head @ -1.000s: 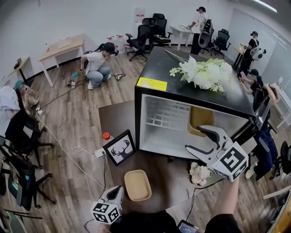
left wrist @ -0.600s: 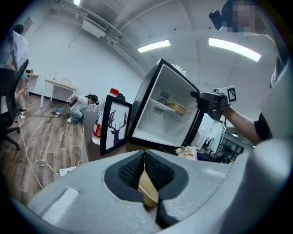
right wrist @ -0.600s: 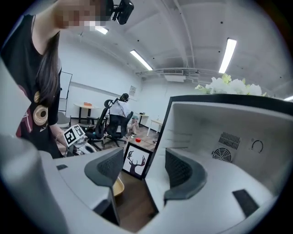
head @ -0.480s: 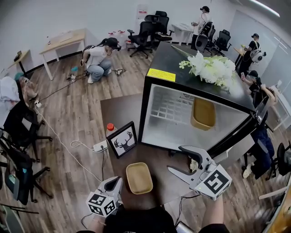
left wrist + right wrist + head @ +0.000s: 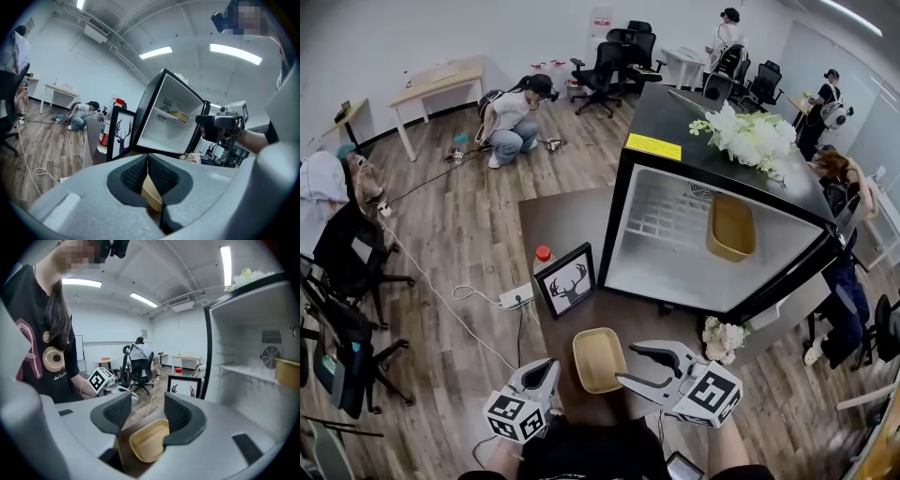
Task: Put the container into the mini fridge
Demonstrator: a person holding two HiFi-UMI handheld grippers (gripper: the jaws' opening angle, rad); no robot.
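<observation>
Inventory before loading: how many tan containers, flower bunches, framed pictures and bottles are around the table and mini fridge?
Tan containers: 2
Flower bunches: 2
Framed deer picture: 1
Red-capped bottle: 1
Total: 6

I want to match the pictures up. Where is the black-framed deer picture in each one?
Head view: the black-framed deer picture stands left of centre, on the brown table.
Left gripper view: picture left of centre.
Right gripper view: picture just right of centre.
Shared landmark: the open black mini fridge beside it.
</observation>
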